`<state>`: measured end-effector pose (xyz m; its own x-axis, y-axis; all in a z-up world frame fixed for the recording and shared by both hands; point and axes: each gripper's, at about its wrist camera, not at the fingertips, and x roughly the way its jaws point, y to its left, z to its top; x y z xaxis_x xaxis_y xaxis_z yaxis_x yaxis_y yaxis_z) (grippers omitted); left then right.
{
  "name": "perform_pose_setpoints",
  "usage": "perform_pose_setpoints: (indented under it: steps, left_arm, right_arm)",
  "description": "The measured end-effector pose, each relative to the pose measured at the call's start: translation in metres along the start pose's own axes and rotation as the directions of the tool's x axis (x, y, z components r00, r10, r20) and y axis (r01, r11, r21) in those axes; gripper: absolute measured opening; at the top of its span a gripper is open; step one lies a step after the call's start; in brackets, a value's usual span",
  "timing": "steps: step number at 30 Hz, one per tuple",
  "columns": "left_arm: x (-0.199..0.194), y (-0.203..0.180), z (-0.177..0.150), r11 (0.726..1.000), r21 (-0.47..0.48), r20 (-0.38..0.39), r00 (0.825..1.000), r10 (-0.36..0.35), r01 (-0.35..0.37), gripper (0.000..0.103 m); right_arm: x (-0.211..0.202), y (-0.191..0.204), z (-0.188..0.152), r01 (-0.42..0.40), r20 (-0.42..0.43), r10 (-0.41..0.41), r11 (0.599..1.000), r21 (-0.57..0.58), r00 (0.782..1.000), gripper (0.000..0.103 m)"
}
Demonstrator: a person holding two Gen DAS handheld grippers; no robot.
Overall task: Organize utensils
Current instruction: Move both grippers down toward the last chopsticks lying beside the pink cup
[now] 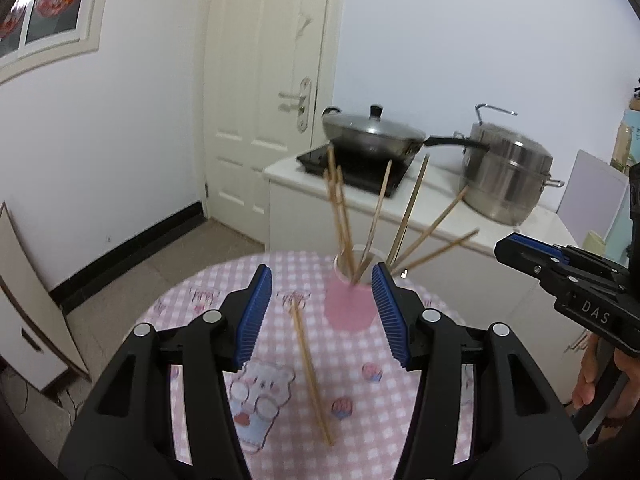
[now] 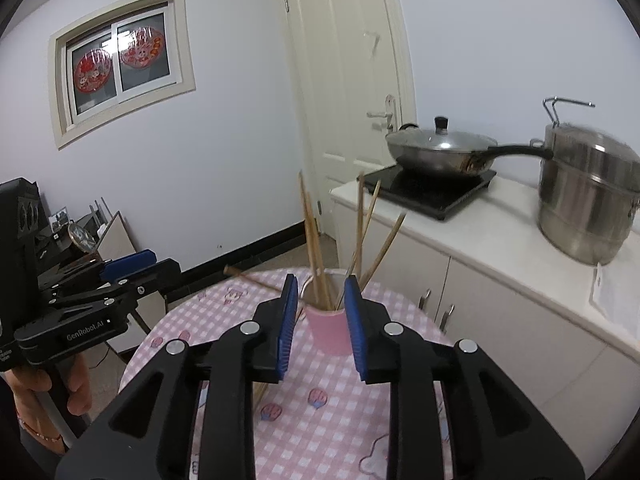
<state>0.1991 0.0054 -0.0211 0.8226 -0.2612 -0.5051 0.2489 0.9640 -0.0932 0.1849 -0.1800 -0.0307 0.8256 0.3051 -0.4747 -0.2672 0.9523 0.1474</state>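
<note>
A pink cup (image 1: 348, 308) holding several wooden chopsticks (image 1: 340, 216) stands on a round table with a pink checked cloth (image 1: 360, 400). One loose chopstick (image 1: 312, 372) lies flat on the cloth in front of the cup. My left gripper (image 1: 322, 270) is open just short of the cup, above the loose chopstick, with nothing between its blue pads. In the right wrist view the cup (image 2: 330, 330) shows between the fingers of my right gripper (image 2: 321, 279), which is open with a narrower gap and holds nothing. Each gripper appears at the edge of the other's view.
Behind the table runs a white counter (image 2: 500, 240) with a black cooktop (image 2: 432, 192), a lidded wok (image 2: 436, 152) and a steel steamer pot (image 2: 588, 204). A white door (image 1: 264, 92) stands beyond. Boards (image 1: 28, 312) lean against the left wall.
</note>
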Motion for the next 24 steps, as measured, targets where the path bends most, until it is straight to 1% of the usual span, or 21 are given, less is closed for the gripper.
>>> perform_pose_setpoints:
  steps: [5,11,18,24]
  left_arm:
    - [0.007,0.02,-0.031,0.999,-0.039,-0.061,0.998,-0.001,-0.001,0.052]
    - [0.023,0.04,-0.066,0.997,-0.08,-0.135,0.991,-0.002,-0.009,0.052]
    - [0.042,0.06,-0.094,0.993,-0.114,-0.196,0.981,-0.004,-0.019,0.052]
    - [0.057,0.075,-0.109,0.99,-0.136,-0.237,0.971,-0.003,-0.03,0.052]
  right_arm:
    - [0.018,0.014,-0.027,-0.015,-0.06,0.016,1.0,0.003,0.998,0.023]
    - [0.052,0.031,-0.063,-0.031,-0.155,0.033,0.999,0.013,0.987,0.023]
    - [0.092,0.048,-0.093,-0.052,-0.259,0.056,0.998,0.025,0.964,0.023]
    - [0.125,0.06,-0.114,-0.058,-0.342,0.063,0.998,0.025,0.938,0.023]
